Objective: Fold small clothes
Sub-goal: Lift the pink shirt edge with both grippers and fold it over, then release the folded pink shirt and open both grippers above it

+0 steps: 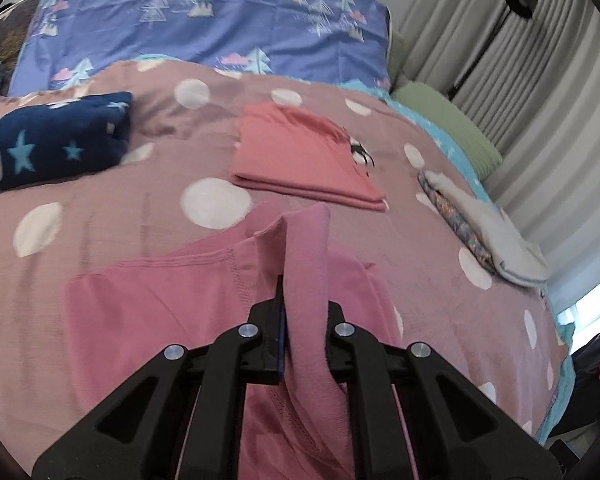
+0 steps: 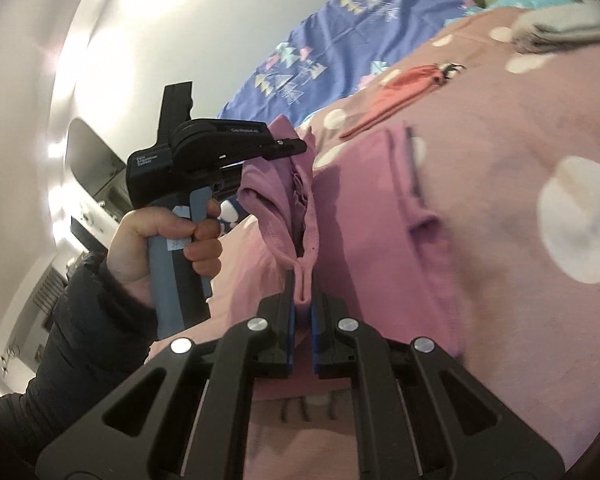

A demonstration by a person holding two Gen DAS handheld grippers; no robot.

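Note:
A pink garment (image 1: 160, 312) lies partly on the dotted bedcover, one edge lifted. My left gripper (image 1: 302, 300) is shut on a fold of that pink cloth, which stands up between its fingers. In the right wrist view my right gripper (image 2: 302, 292) is shut on another pinched edge of the same pink garment (image 2: 372, 216). The left gripper (image 2: 296, 146) shows there too, held by a hand (image 2: 160, 236), clamping the cloth higher up. A folded salmon garment (image 1: 300, 156) rests flat further up the bed.
The bed has a mauve cover with white dots (image 1: 100, 208). A navy star-print bundle (image 1: 52, 140) lies at the left, a white and patterned garment (image 1: 484, 224) at the right edge. A blue tree-print pillow (image 1: 220, 20) and curtains (image 1: 520, 80) are behind.

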